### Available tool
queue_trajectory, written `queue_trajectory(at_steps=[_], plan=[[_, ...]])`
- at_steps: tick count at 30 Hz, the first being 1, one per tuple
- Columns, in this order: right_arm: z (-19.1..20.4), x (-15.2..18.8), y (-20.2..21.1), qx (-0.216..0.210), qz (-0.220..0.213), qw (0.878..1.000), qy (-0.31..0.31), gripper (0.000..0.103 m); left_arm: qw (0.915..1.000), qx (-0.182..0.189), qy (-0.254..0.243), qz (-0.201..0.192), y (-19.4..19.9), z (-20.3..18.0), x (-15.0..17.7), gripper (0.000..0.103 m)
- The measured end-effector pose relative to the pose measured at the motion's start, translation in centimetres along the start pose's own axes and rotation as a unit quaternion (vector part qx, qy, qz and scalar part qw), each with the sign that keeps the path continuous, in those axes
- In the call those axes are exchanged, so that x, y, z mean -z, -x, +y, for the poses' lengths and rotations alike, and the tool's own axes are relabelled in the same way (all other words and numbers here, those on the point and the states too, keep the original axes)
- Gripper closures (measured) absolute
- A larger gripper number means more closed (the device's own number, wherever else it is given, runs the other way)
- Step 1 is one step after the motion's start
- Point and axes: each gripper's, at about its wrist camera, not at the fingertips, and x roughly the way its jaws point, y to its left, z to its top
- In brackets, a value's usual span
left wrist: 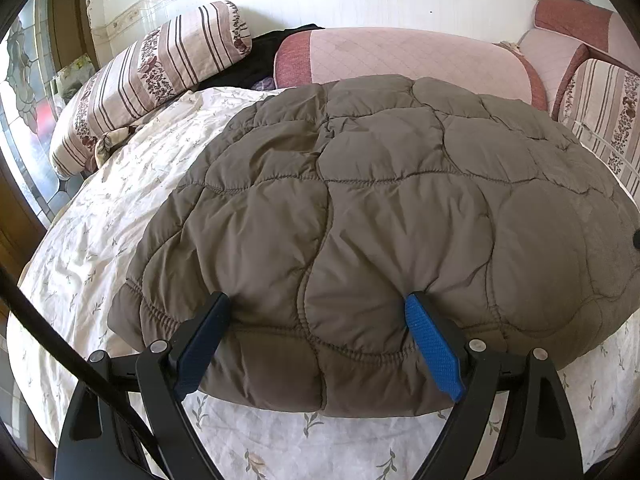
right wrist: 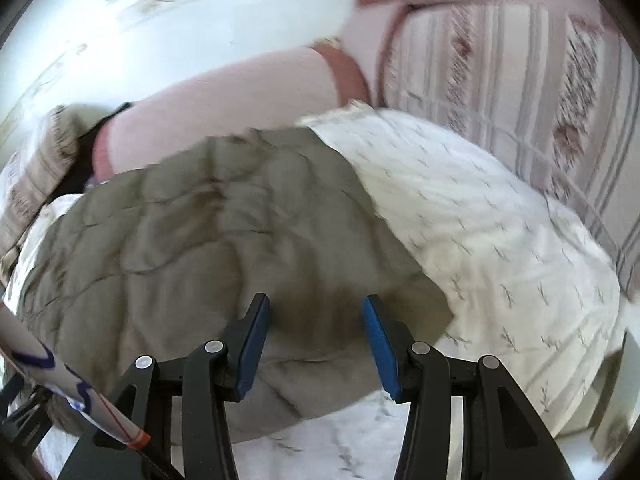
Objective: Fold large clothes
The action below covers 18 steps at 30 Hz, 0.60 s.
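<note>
A large brown quilted jacket (left wrist: 380, 208) lies folded on a white leaf-print sheet (left wrist: 120, 208). My left gripper (left wrist: 320, 304) is wide open, its blue-padded fingers pressing into the jacket's near hem on either side of a quilted panel. In the blurred right wrist view the same jacket (right wrist: 200, 232) fills the centre left. My right gripper (right wrist: 316, 308) is open, hovering over the jacket's near right corner; whether it touches the cloth I cannot tell.
A striped floral pillow (left wrist: 152, 76) and dark clothing (left wrist: 260, 60) lie at the far left. A pink quilted cushion (left wrist: 408, 56) stands behind the jacket. A striped cushion (right wrist: 520, 92) stands on the right. A black cable (left wrist: 60, 344) crosses the left view.
</note>
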Motion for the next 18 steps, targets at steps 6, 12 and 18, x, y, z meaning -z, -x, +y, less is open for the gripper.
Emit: queue_trajectory(at_steps=[6, 12, 18], plan=[[0.4, 0.5, -0.9, 0.012, 0.016, 1.0, 0.011, 0.049, 1.0, 0.002, 0.0, -0.001, 0.0, 0.1, 0.0, 0.014], [1.5, 0.3, 1.9, 0.006, -0.045, 0.998, 0.04, 0.049, 0.9997, 0.003, 0.008, -0.023, 1.2, 0.5, -0.3, 0.015], [5.2, 0.9, 7.8, -0.037, -0.096, 0.991, 0.09, 0.049, 0.9971, -0.009, 0.034, -0.067, 5.8, 2.1, -0.8, 0.015]])
